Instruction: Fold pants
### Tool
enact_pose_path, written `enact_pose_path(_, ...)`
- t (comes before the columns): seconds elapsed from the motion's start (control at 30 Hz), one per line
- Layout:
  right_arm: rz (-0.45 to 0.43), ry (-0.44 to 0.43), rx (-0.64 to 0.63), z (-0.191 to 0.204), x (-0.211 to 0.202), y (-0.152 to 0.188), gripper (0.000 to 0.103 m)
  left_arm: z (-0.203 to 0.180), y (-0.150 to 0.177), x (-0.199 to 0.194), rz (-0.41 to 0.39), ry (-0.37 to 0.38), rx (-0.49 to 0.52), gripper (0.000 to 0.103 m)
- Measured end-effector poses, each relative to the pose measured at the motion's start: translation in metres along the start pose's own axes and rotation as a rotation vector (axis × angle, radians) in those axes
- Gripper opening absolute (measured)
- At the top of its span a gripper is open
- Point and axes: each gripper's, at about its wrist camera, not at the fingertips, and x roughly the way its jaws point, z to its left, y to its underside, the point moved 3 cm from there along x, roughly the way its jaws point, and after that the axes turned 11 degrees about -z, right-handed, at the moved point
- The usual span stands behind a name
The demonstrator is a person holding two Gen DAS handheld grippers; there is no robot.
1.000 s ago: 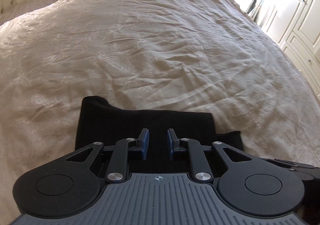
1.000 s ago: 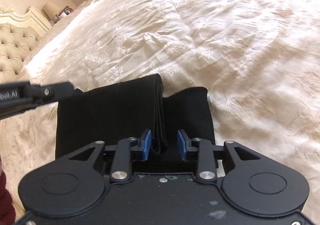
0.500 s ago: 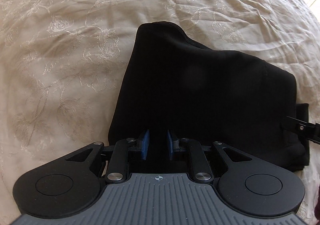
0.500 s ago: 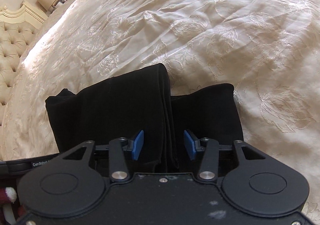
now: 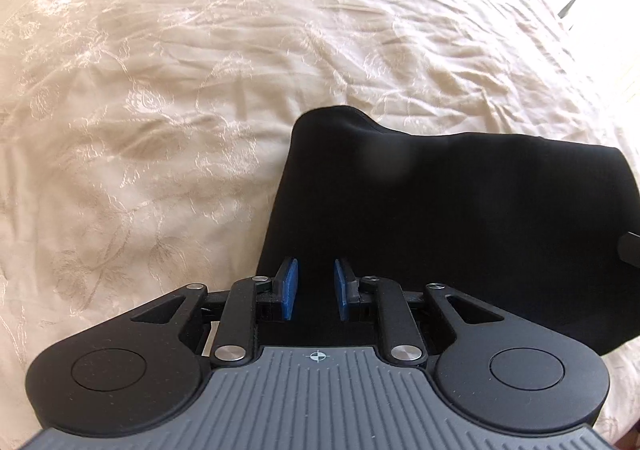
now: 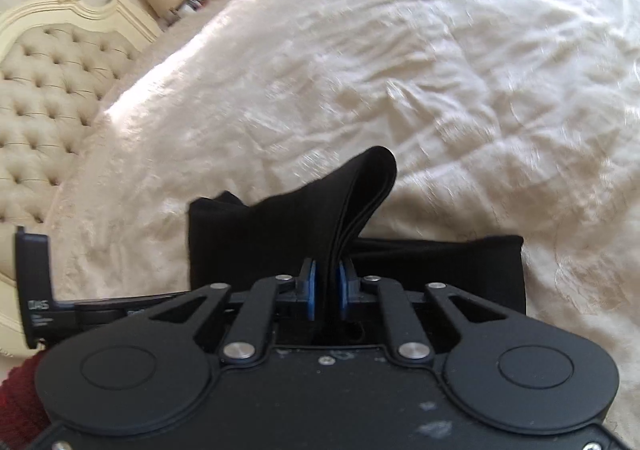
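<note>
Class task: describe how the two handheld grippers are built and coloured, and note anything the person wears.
Both the left gripper and the right gripper have black linkage arms with silver pivot screws, round black housings and blue pads. The left body is ribbed grey with a crosshair mark; the right is plain black and scuffed. A dark red knitted sleeve shows.

Matt black cloth pants (image 5: 460, 209), glossy embroidered cream bedspread (image 5: 200, 69), tufted headboard (image 6: 48, 89)

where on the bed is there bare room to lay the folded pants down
Bare bedspread lies left of and beyond the black pants, up to the tufted headboard. It is crowded at the near edge, where both grippers work the pants.
</note>
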Motion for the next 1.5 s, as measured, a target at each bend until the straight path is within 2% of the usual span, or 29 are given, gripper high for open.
enact_pose_path(0.07,-0.048,-0.003,-0.013,0.009,-0.025,-0.007,0.012,-0.003,-0.006,-0.007,-0.022,0.008,0.011,0.019)
enact_pose_path(0.13,-0.070,0.064,0.010,-0.001,-0.040,-0.007,0.012,-0.009,-0.010,-0.004,-0.020,0.019,0.030,0.020)
enact_pose_path(0.2,-0.030,0.168,0.031,-0.024,-0.037,0.002,0.012,-0.019,-0.015,0.007,-0.013,0.026,0.045,0.020)
enact_pose_path(0.3,0.069,0.319,0.022,-0.056,-0.011,0.024,0.012,-0.033,-0.018,0.023,0.004,0.037,0.074,0.020)
enact_pose_path(0.37,0.095,0.365,0.006,-0.065,-0.001,0.032,0.012,-0.042,-0.021,0.032,0.009,0.044,0.092,0.020)
enact_pose_path(0.47,0.091,0.361,0.017,-0.066,0.001,0.033,0.013,-0.053,-0.026,0.051,0.015,0.049,0.124,0.020)
enact_pose_path(0.57,0.094,0.364,0.005,-0.066,0.000,0.038,0.013,-0.057,-0.032,0.081,0.050,0.016,0.149,0.020)
enact_pose_path(0.67,0.112,0.381,0.023,-0.071,0.004,0.042,0.015,-0.055,-0.038,0.108,0.106,0.013,0.123,0.020)
enact_pose_path(0.8,0.120,0.398,-0.004,-0.070,0.006,0.048,0.018,-0.058,-0.047,0.120,0.107,-0.004,0.133,0.021)
enact_pose_path(1.07,0.127,0.403,-0.008,-0.074,0.009,0.051,0.024,-0.056,-0.044,0.096,0.137,-0.048,0.110,0.021)
enact_pose_path(1.3,0.141,0.394,-0.015,-0.075,0.012,0.051,0.025,-0.056,-0.019,0.063,0.161,-0.066,0.096,0.021)
enact_pose_path(1.5,0.146,0.383,-0.013,-0.077,0.013,0.051,0.026,-0.058,0.010,0.056,0.188,-0.074,0.111,0.021)
